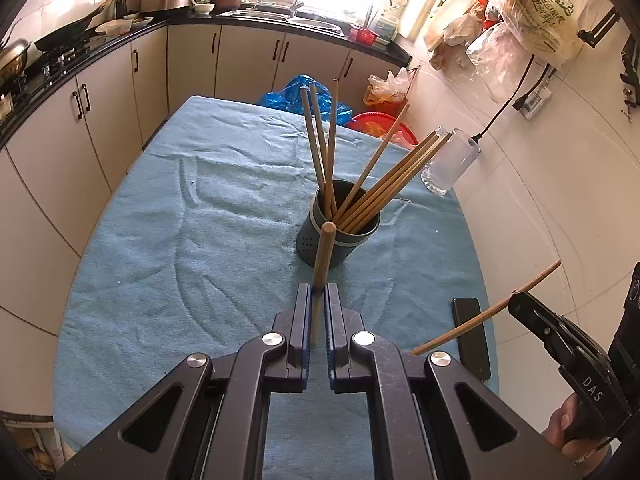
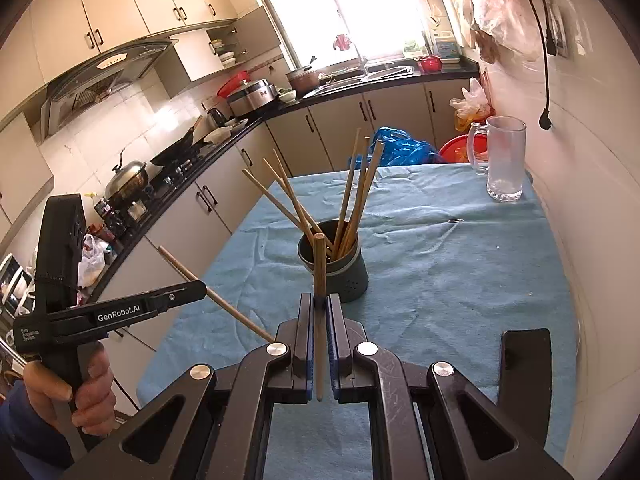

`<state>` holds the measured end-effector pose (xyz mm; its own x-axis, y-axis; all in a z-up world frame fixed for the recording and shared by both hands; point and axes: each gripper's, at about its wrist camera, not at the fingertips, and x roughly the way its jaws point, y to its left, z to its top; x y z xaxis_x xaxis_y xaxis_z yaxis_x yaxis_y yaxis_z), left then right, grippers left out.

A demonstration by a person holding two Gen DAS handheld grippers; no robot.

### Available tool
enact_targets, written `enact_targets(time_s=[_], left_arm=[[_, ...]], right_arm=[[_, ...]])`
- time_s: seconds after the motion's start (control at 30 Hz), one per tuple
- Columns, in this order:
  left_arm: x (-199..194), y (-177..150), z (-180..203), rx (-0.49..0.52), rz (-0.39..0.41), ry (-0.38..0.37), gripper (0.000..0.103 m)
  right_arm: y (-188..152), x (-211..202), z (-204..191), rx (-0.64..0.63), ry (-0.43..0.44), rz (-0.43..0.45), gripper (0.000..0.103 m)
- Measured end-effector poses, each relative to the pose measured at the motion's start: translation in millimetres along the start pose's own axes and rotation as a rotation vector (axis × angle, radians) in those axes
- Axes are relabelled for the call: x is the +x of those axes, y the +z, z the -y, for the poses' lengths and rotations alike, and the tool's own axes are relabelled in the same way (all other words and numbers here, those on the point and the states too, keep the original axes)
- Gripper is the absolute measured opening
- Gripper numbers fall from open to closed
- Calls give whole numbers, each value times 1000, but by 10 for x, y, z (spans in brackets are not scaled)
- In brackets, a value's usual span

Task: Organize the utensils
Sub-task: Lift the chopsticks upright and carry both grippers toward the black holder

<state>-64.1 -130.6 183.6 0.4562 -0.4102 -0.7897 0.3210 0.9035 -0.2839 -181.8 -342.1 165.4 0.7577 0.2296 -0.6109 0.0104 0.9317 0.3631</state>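
- While each pair of tongs grips one chopstick, a dark holder stands on the blue-clothed table, just right of centre in the left wrist view.
- Left tongs: closed down to a narrow slit, pinching a wooden chopstick that rises nearly upright between the blue pads; its rounded end overlaps the near rim of the holder.
- Right tongs: likewise nearly shut, clamping a second chopstick that stands almost vertical in mid-frame, its top lined up with the holder's rim.
- In the left wrist view the right tongs enter at the lower right edge, their chopstick slanting up toward the right.
- In the right wrist view the left tongs sit at the lower left, held by a hand, with their chopstick angled across.
- Inside the holder, a bundle of chopsticks fans out, some leaning left, some right.
- A glass mug stands on the table's far right corner, upper right in the right wrist view.
- A dark phone lies flat on the cloth, lower right of the left wrist view.
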Motion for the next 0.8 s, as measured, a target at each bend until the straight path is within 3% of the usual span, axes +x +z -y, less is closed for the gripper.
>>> enact_targets(time_s=[0.8], left_arm=[[-120, 19, 14, 40, 50, 36, 6]], right_arm=[[111, -116, -61, -1, -7, 33, 6]])
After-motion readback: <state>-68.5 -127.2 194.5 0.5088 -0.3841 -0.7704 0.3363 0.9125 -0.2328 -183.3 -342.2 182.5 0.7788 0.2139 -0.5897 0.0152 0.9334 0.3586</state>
